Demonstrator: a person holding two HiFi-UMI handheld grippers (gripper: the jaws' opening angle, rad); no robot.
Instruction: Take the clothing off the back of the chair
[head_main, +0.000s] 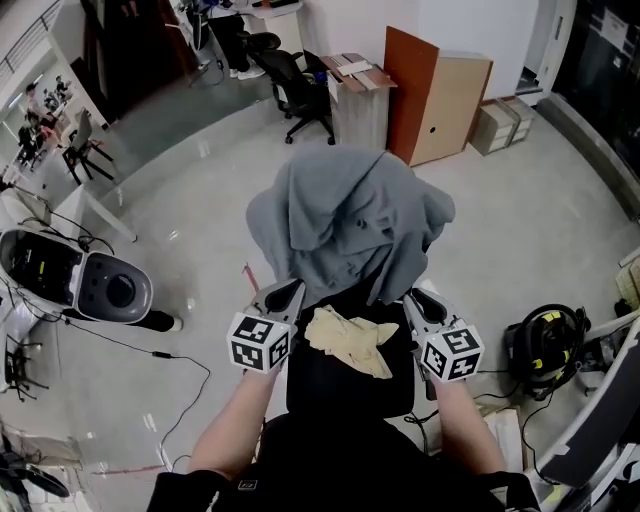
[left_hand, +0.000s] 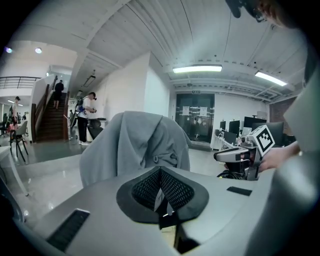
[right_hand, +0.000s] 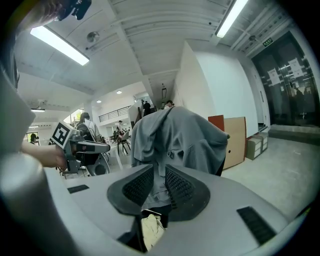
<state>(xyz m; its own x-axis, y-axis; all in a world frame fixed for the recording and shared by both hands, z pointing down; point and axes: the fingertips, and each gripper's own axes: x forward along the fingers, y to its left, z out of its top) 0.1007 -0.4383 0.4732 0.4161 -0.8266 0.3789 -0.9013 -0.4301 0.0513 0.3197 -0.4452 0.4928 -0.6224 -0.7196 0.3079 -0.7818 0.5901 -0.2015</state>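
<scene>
1. A soft grey hooded sweatshirt (head_main: 350, 215) hangs bunched over the back of a black office chair (head_main: 330, 385), at twelve o'clock from both claws. A crumpled cream cloth (head_main: 350, 342) lies on the seat.
2. The left claw (head_main: 287, 296), at seven o'clock of the garment, is clenched on nothing. The right claw (head_main: 422, 298), at five o'clock, stands slightly parted and empty.
3. The fabric looks light, limp and unbreakable, likely to sag and snag. I'd pinch thick folds near the top edge, one each side, then lift clear.

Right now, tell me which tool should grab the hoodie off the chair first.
Probably right. The right tool has its jaws slightly apart, aimed at the hoodie; the left tool sits equally near but shut.
</scene>
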